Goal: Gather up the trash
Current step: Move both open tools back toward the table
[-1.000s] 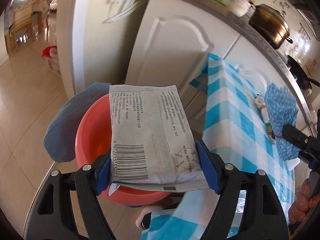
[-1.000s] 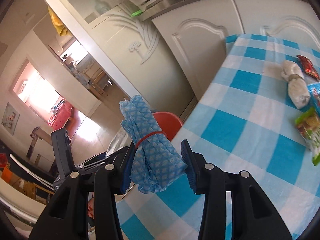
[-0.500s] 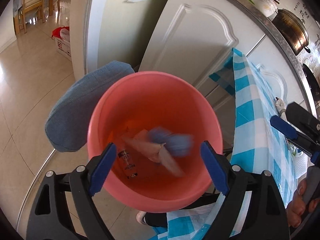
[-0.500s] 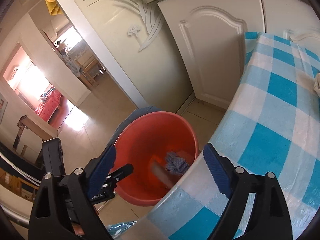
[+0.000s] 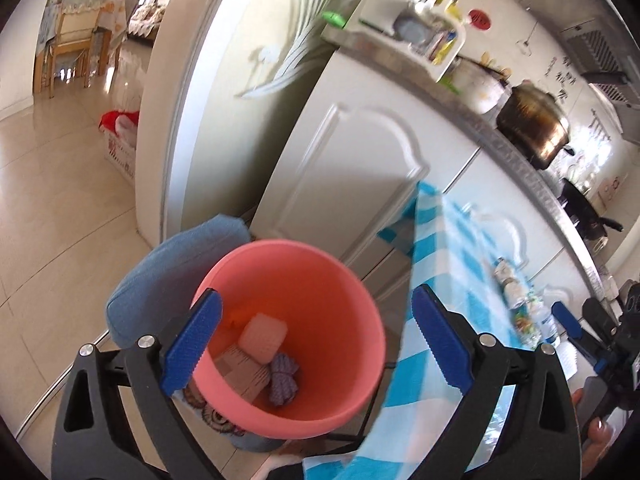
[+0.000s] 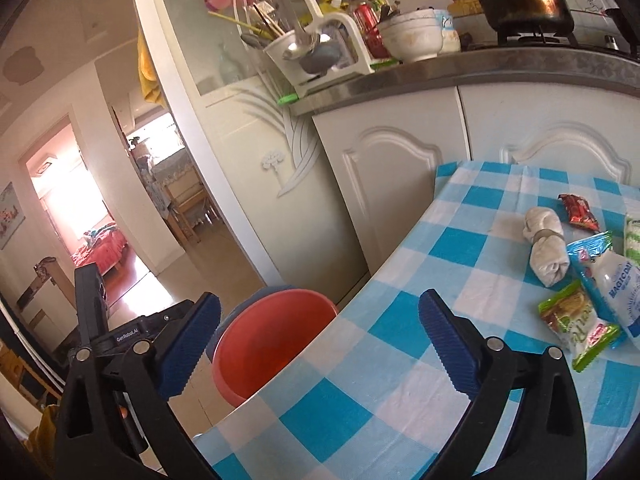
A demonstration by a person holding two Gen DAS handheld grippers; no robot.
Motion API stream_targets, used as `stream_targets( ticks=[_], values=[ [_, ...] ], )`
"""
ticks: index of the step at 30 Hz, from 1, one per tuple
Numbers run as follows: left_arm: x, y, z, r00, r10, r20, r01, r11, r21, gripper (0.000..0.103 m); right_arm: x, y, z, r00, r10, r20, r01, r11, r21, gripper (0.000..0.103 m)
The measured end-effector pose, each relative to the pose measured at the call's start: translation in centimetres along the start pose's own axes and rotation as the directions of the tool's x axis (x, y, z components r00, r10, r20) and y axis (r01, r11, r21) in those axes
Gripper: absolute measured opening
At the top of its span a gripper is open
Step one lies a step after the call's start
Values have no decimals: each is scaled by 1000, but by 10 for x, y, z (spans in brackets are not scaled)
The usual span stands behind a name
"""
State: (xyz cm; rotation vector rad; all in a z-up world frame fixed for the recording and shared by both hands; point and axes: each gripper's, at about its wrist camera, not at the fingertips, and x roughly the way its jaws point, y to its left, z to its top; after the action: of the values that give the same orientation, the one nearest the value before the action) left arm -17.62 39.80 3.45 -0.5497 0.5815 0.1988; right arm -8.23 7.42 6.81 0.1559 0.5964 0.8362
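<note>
Red bin [image 5: 352, 284], upright on the floor beside my table, holding a grey packet [image 5: 240, 368], pale wrapper [image 5: 264, 336] and blue cloth bundle [image 5: 282, 380]; white bundle [image 6: 546, 246], four snack wrappers [image 6: 576, 326] lie on the tablecloth.

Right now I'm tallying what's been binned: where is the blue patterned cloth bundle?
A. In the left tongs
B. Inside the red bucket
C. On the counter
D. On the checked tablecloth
B: the blue cloth bundle lies at the bottom of the red bucket, beside a grey packet.
</note>
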Motion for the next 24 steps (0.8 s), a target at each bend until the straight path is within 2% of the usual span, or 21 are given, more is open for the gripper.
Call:
stream_targets(
  ticks=[3,8,12,15,24],
  values=[
    [-10,-21,3,998,-51,39,50,998,26,97,-15,-9,-2,999,4,34,-4,1000,12,98],
    [-21,-61,2,991,-127,49,122,987,101,99,-42,-22,-6,995,-9,96,5,999,36,98],
    [-20,-95,-2,995,-103,0,101,979,178,99,-67,-36,-7,984,-9,176,0,999,52,98],
    [-16,-114,-8,996,-91,-26,94,975,200,99,-83,-49,-8,975,-28,223,16,998,58,98],
    [4,-169,-40,986,-113,-122,144,947,288,99,-129,-101,-6,946,-83,314,44,991,129,98]
  ],
)
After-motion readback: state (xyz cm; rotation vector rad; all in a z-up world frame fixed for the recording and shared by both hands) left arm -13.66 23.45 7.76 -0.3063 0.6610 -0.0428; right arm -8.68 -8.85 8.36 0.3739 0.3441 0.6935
